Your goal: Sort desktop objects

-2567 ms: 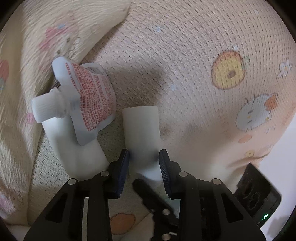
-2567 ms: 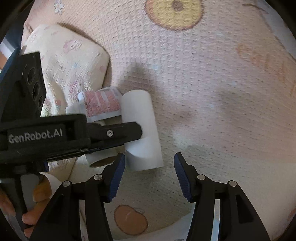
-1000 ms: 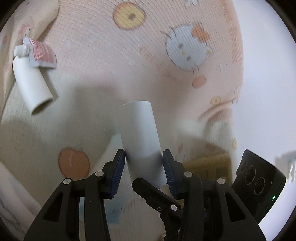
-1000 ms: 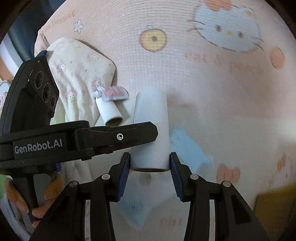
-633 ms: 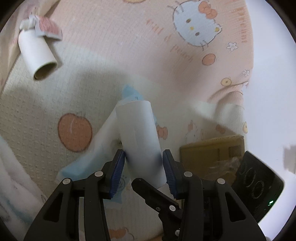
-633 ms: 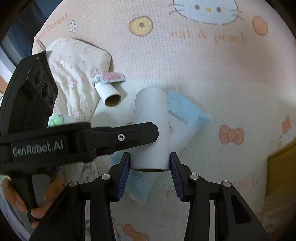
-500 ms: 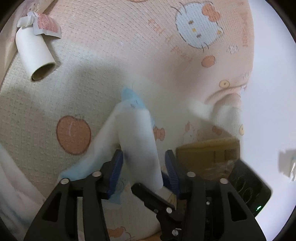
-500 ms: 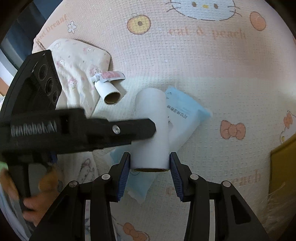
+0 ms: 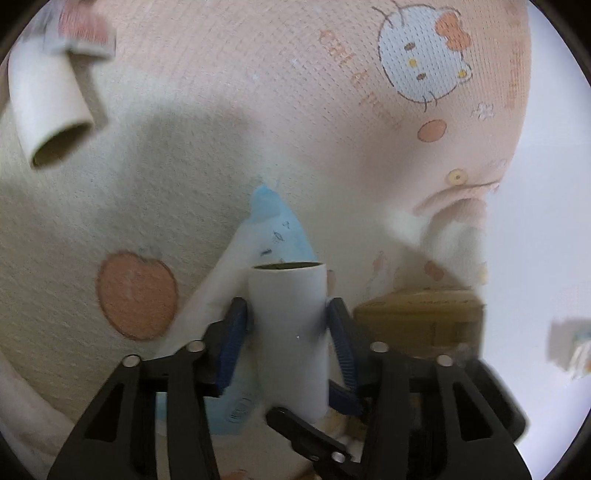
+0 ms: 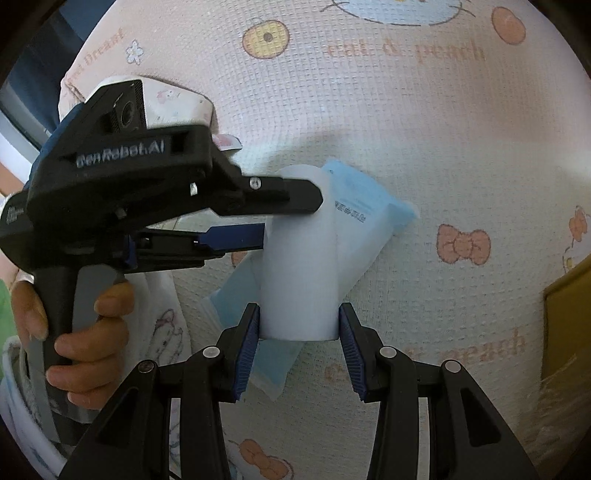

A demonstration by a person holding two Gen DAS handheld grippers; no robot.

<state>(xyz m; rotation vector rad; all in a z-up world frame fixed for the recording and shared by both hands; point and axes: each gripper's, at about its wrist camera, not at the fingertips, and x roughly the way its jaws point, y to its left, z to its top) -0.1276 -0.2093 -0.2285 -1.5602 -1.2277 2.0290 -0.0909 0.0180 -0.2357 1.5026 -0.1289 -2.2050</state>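
Your right tongs (image 10: 299, 334) are clamped on the near end of the white cardboard tube (image 10: 299, 258), blue pads pressed flat against both sides. Your left tongs (image 9: 286, 332) straddle the same tube from the left. Their jaws have just been opening and then closing again with the tube between them, and in the left wrist view the pads (image 9: 233, 334) now sit against its wall; blur there makes how firm that hold is hard to judge.

The tube is the landmark. Its long axis runs straight away from the right tongs, with its far open end (image 9: 288, 266) showing in the left wrist view. The left tongs cross it nearly square-on, farther along than the right pair. Both hands are on it, so the coming move turns on which pair lets go: I'd judge the right holds the end squarely and can carry alone.

The tube looks plain, matte and light, thin-walled enough to crush if squeezed hard.

Just beneath and behind the tube lies a pale blue packet (image 10: 365, 218) on the patterned mat (image 10: 443, 129). Well beyond the tube, to the left, lies a second tube (image 9: 48, 110) with a red-printed pouch (image 9: 79, 29) at its far end. To the tube's right, a brown box (image 9: 421, 317) sits near.
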